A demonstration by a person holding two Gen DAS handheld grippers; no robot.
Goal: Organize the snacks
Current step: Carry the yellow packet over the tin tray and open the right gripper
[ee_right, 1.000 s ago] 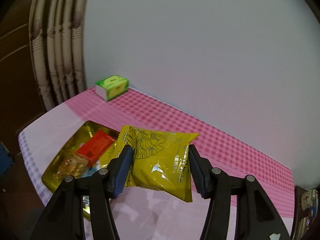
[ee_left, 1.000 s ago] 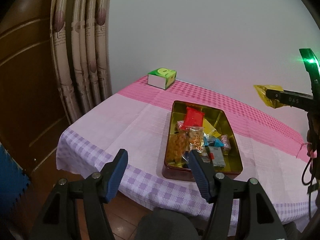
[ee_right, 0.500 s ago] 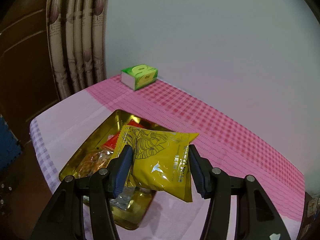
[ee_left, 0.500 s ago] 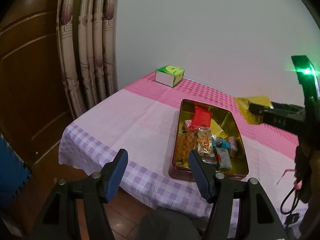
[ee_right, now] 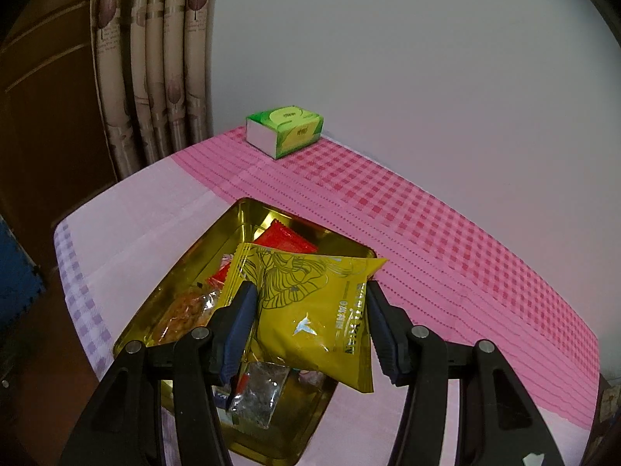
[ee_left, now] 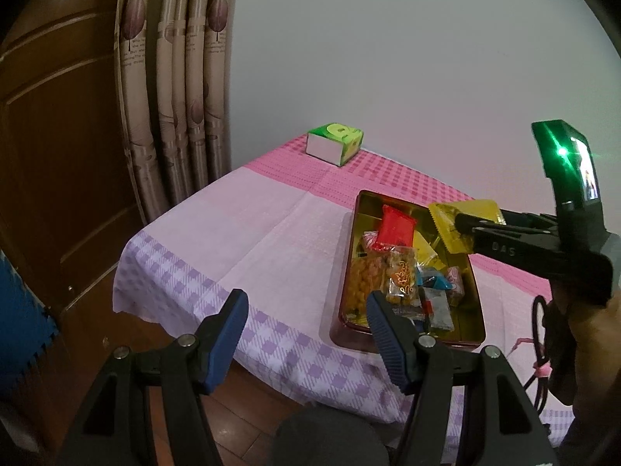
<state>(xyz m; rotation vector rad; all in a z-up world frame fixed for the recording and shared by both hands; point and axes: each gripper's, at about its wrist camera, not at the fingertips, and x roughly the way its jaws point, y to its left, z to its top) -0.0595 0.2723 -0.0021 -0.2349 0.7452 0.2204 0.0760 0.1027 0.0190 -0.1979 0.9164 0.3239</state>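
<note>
Over the gold tin (ee_right: 248, 213) now — a second ago beside it — the right tongs (ee_right: 308, 306) grip a yellow snack packet (ee_right: 310, 303) between both pads; left tongs (ee_left: 306, 310) gape empty.

The tablecloth (ee_right: 446, 233) runs pink check along the far edge, plain pale pink mid-table, lilac check at the near edge. Gold tin (ee_right: 217, 240) (maroon outside), yellow packet (ee_right: 310, 303), red packet (ee_left: 396, 227), green tissue box (ee_right: 285, 130).
</note>
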